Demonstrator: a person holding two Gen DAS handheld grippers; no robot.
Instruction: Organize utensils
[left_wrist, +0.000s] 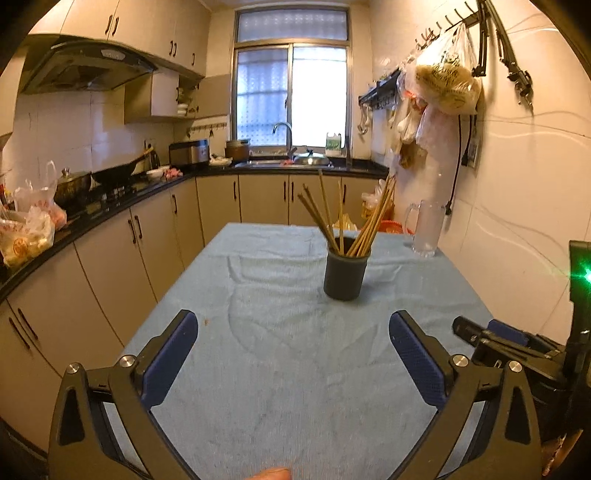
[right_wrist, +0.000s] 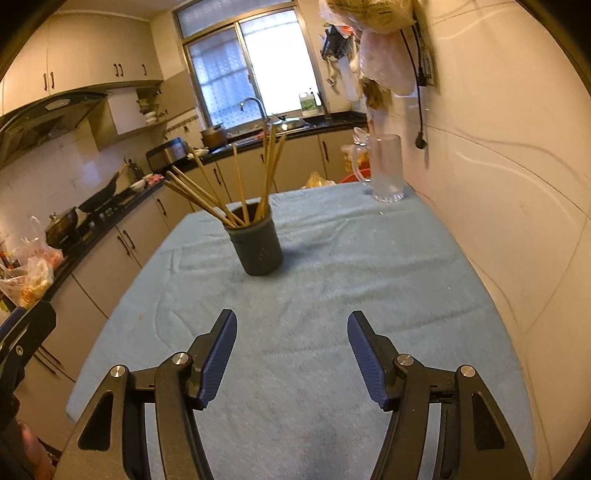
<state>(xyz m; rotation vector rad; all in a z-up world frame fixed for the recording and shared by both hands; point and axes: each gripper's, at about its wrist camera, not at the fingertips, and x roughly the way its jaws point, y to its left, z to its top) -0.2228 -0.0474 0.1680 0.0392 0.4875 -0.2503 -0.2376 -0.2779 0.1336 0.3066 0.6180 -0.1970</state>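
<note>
Left gripper (left_wrist: 293, 332): jaws spread wide, nothing between the blue pads, held above the near end of the counter (left_wrist: 258, 387), which is covered with a light blue cloth (left_wrist: 280, 295).

Dark cup (left_wrist: 345, 273) stands upright on the cloth at about 1 o'clock from the left gripper, well apart from it. It holds a bundle of wooden chopsticks (left_wrist: 373, 218), fanned out, some leaning to 11 o'clock and some to 1 o'clock (count not clear).

Clear glass mug (left_wrist: 426, 229) stands upright at the far right corner of the counter, near the wall, at 2 o'clock from the cup and apart from it.

Right gripper (right_wrist: 291, 326): jaws also well apart, empty, over bare cloth. From the right wrist view the cup sits at 11 o'clock, the mug at 1 o'clock.
</note>
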